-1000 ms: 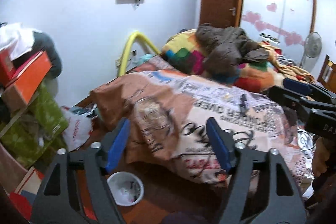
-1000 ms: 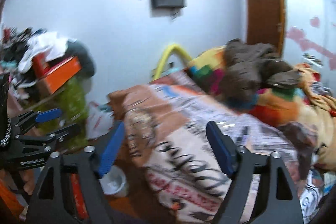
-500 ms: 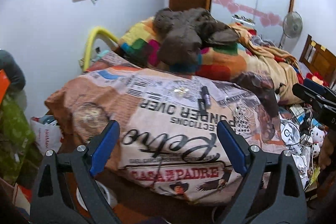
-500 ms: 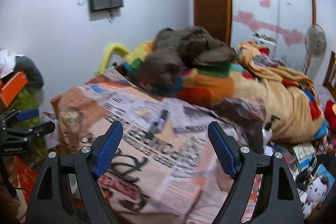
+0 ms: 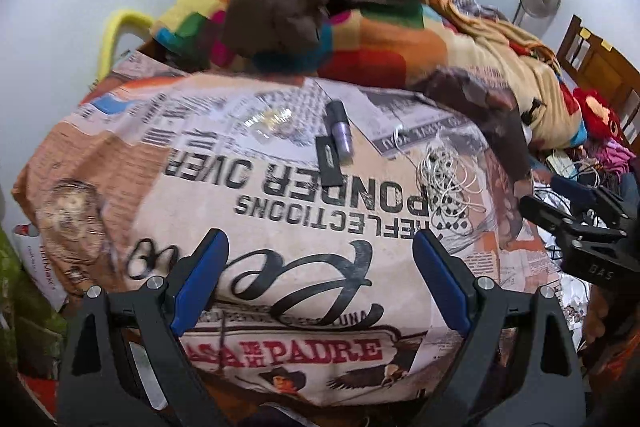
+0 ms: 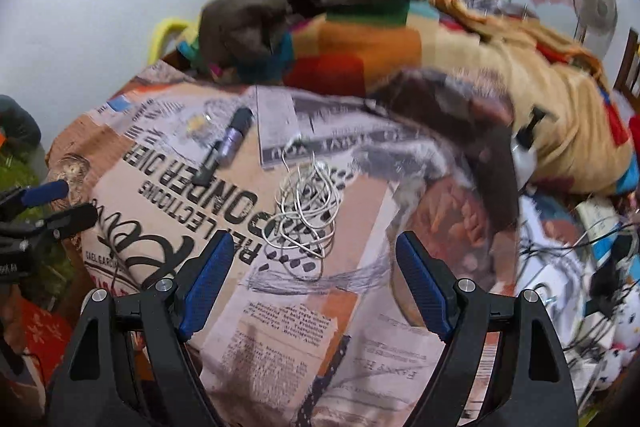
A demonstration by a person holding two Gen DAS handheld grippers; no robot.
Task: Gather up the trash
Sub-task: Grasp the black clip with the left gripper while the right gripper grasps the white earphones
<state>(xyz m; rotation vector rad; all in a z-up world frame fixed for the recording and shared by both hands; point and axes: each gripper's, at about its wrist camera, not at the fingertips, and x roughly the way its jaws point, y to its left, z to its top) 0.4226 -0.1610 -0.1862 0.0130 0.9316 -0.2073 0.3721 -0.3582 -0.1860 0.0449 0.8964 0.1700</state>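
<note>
Both grippers empty, jaws wide: left gripper (image 5: 318, 287), right gripper (image 6: 316, 283), poised for a pick, I'd guess. On newsprint-pattern bedspread (image 5: 248, 219): tangled white wire (image 6: 306, 215) at 12; purple capped tube (image 5: 339, 131), crinkled clear wrapper (image 5: 270, 118) (prob. trash) further, 11. Vs earlier: floor bin gone from view, left jaws wider.

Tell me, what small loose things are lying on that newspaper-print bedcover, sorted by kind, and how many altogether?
Purple tube: 1
Flat black stick beside the tube: 1
Tangle of white cord: 1
Clear crinkled wrapper: 1
Total: 4
</note>
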